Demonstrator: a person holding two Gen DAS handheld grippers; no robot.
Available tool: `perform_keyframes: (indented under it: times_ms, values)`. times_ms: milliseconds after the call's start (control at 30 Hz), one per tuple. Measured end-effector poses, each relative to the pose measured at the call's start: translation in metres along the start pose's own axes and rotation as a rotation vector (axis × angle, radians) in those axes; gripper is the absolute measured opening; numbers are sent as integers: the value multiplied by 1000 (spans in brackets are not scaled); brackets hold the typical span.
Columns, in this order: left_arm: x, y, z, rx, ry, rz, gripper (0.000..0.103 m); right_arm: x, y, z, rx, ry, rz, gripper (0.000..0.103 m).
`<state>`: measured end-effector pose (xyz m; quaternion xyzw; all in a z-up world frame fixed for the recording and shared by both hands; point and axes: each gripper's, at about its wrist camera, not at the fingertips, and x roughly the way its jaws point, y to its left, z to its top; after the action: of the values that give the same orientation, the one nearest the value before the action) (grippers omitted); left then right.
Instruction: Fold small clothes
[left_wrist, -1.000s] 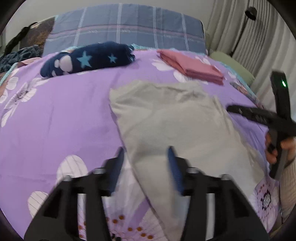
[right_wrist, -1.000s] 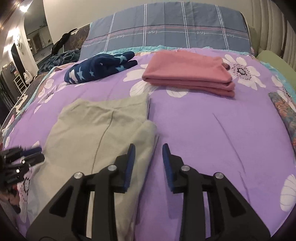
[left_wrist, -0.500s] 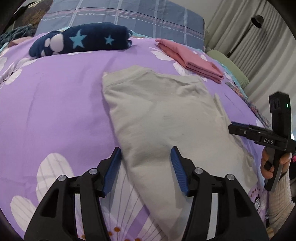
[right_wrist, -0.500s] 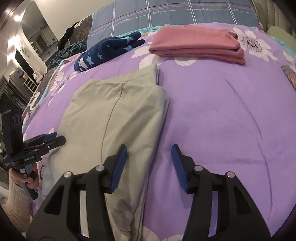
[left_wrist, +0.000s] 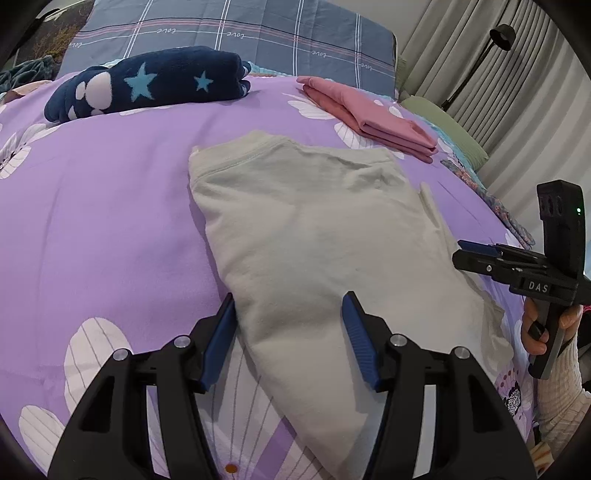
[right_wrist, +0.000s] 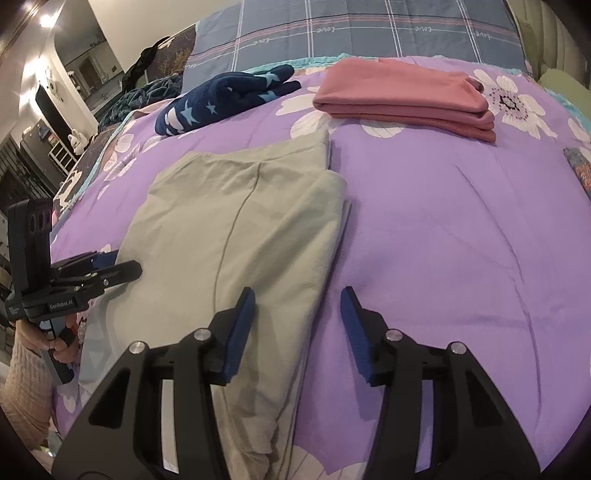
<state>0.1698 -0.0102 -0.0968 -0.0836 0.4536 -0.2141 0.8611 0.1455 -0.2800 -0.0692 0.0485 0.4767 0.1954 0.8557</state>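
Grey garment (left_wrist: 325, 236) lies flat mid-bed on the purple bedspread (left_wrist: 103, 221), its near end toward the foot edge. Left tongs (left_wrist: 288, 314) stand spread over its left border, gripping nothing. Right tongs (right_wrist: 297, 306) are closing astride its right border, pads not yet pressing it.

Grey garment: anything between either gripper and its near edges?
Nothing visible. The left gripper straddles one long edge of the grey garment; the right gripper, jaws closing, straddles the other. The navy star bundle and pink stack lie well beyond.
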Motion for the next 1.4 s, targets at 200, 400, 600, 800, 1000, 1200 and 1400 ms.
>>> perform_keyframes:
  times_ms: [200, 400, 600, 800, 1000, 1200, 1400]
  values:
    - [-2, -1, 1, 4, 7, -14, 58, 4, 4, -3, -8, 35, 27, 46]
    - [-7, 6, -6, -8, 38, -118, 58, 5, -9, -3, 18, 68, 102, 44]
    - [6, 6, 7, -2, 35, -97, 58, 21, -30, 12, 125, 84, 208, 42]
    - [11, 7, 13, 18, 50, -108, 58, 28, -41, 19, 172, 119, 267, 42]
    - [11, 9, 13, 24, 51, -113, 57, 22, -31, 15, 102, 126, 221, 42]
    - [27, 3, 26, 54, 30, -92, 52, 51, -40, 36, 158, 102, 306, 43]
    - [26, -6, 36, 60, -18, -49, 23, 45, -17, 45, 91, 34, 211, 18]
